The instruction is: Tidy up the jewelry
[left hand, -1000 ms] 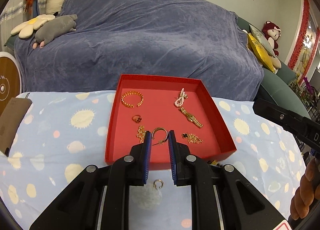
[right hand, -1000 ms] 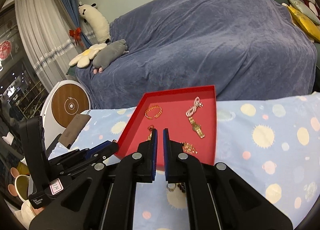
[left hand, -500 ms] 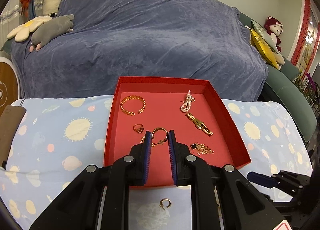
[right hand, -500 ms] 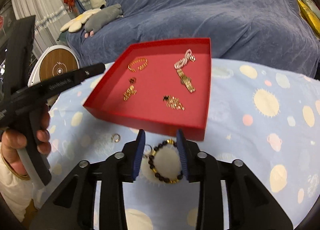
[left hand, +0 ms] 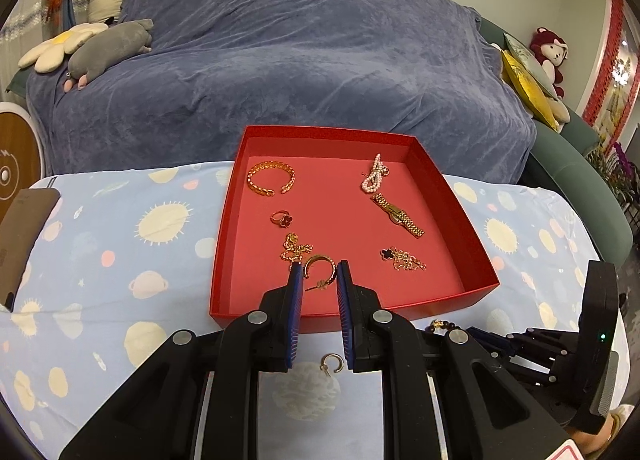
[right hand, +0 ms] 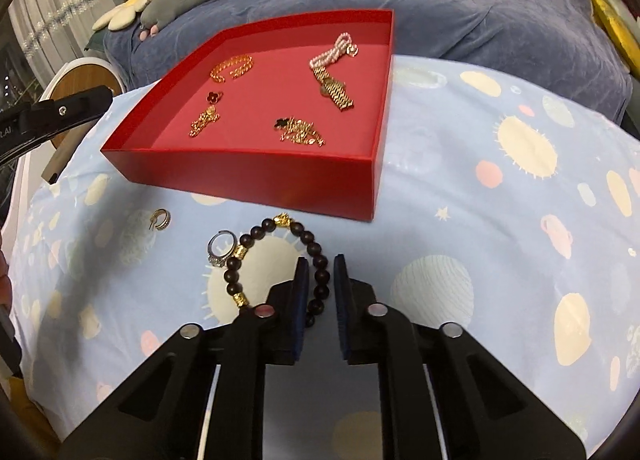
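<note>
A red tray [left hand: 472,256] [right hand: 256,176] on the patterned cloth holds several gold pieces: a bangle [left hand: 271,179], a flower ring [left hand: 281,217], a watch [left hand: 396,215], a pearl piece [left hand: 373,178] and chains [left hand: 404,259]. My left gripper [left hand: 318,275] is shut on a gold hoop earring [left hand: 319,270] above the tray's near part. A second hoop earring [left hand: 332,362] [right hand: 161,219] lies on the cloth. My right gripper [right hand: 319,274] is open, low over the cloth, its fingers astride the right side of a dark bead bracelet [right hand: 276,260]. A silver ring [right hand: 221,248] lies beside it.
A blue-covered sofa [left hand: 300,60] stands behind the table with plush toys [left hand: 108,48] on its left. A brown object [left hand: 24,228] lies at the table's left edge. The right gripper's body [left hand: 560,356] sits low at right in the left wrist view.
My right gripper opened and dropped from above the tray to the bead bracelet, which now sits between its fingers. My left gripper rose slightly, still holding the hoop earring.
</note>
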Motion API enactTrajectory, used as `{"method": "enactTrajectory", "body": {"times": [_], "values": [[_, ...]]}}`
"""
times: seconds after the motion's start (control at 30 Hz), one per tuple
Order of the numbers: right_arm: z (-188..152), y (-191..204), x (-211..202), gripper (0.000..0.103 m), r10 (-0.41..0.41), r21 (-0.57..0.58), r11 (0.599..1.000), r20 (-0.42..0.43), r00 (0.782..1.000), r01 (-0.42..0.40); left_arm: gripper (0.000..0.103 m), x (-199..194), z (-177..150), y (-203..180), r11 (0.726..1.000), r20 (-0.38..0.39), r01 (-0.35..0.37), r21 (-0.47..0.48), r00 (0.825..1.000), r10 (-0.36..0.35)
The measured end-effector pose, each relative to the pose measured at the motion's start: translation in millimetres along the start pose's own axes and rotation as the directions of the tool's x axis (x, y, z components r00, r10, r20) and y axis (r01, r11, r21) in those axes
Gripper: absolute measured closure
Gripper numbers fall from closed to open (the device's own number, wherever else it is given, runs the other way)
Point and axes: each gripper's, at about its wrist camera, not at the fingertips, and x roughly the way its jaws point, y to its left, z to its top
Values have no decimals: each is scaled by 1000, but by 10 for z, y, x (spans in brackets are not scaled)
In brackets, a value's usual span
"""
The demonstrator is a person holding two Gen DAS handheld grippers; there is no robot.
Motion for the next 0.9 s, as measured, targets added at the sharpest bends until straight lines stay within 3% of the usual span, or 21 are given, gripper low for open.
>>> {"method": "enactTrajectory", "body": {"times": [0.2,0.4,0.57,0.7,0.8,0.83,0.87,0.9], "values": [[146,108,-476,96,72,1,997,109,991,-73,88,-19,37,42,1000,8,-4,-5,1000,4],[624,222,-837,96,146,-10,989,216,965,-148,88,-8,297,63,1000,43,0,-7,999,1],[1173,302,-613,96,155,-14,988,242,958,-156,88,263,636,12,1000,42,-16,8,999,16],[1443,326,-184,96,146,2,989,210,967,-150,88,592,806,21,1000,16,-16,-2,1000,16],[1524,245,86,95,130,51,989,180,975,-141,72,829,865,43,1000,-24,-21,-12,999,21],[1533,205,111,95,121,68,988,187,975,-136,58,881,879,64,999,-36,-34,-26,999,33],[1531,161,104,94,120,85,987,196,973,-139,52,902,888,88,998,-38,-38,-40,999,36],[1524,121,74,91,120,98,985,204,972,-142,51,896,887,113,998,-34,-38,-50,999,36]]}}
